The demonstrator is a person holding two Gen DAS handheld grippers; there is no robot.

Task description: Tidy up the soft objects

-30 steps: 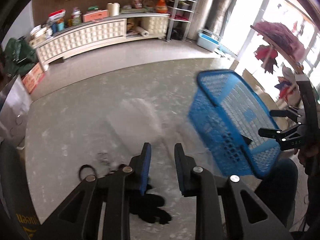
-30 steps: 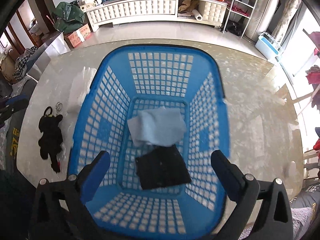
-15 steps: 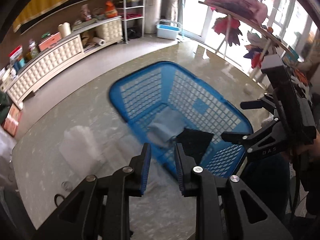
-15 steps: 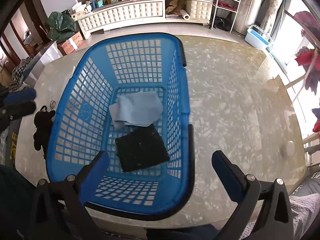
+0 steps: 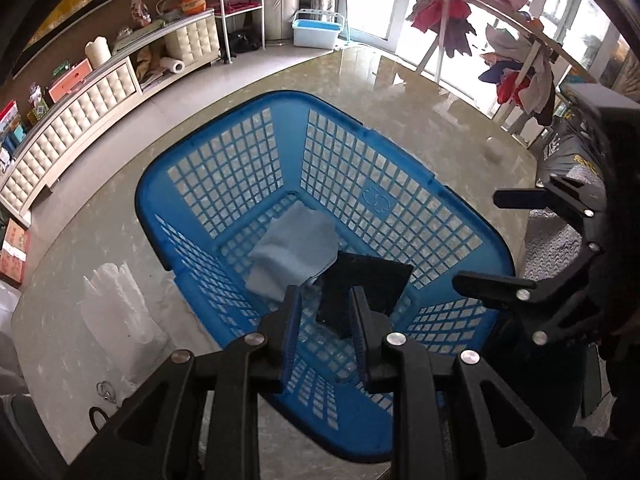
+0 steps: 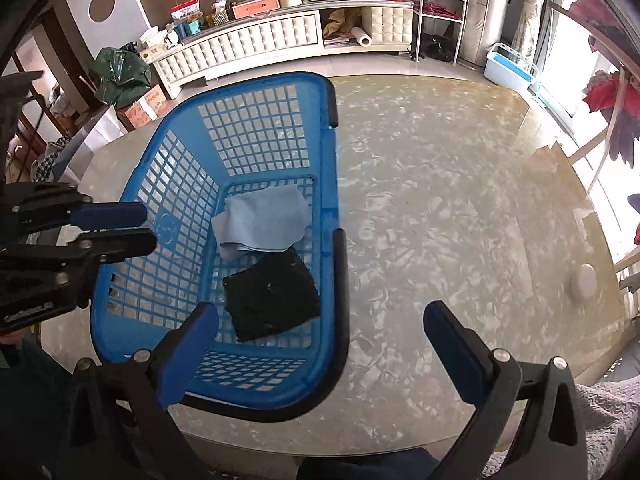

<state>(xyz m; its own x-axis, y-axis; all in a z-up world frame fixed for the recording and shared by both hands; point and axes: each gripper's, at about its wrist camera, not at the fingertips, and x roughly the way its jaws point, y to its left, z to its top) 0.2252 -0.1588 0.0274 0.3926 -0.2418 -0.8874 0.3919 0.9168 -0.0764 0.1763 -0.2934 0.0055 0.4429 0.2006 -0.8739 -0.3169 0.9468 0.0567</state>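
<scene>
Swinging your left gripper (image 5: pixel 322 322) off the bare table (image 6: pixel 460 208), you're now hovering it over the blue basket (image 5: pixel 400 196), jaws nearly closed with nothing between them. Going left to right: a clear plastic bag (image 5: pixel 116 312) is lying on the table left of the basket, and inside it the light blue cloth (image 6: pixel 262 222) is sitting toward the far end with the black cloth (image 6: pixel 270 300) nearer you, edges overlapping. Your right gripper (image 6: pixel 320 344) is hanging wide open and empty, straddling the basket's right rim. I'd guess the left one's closer to that bag.
</scene>
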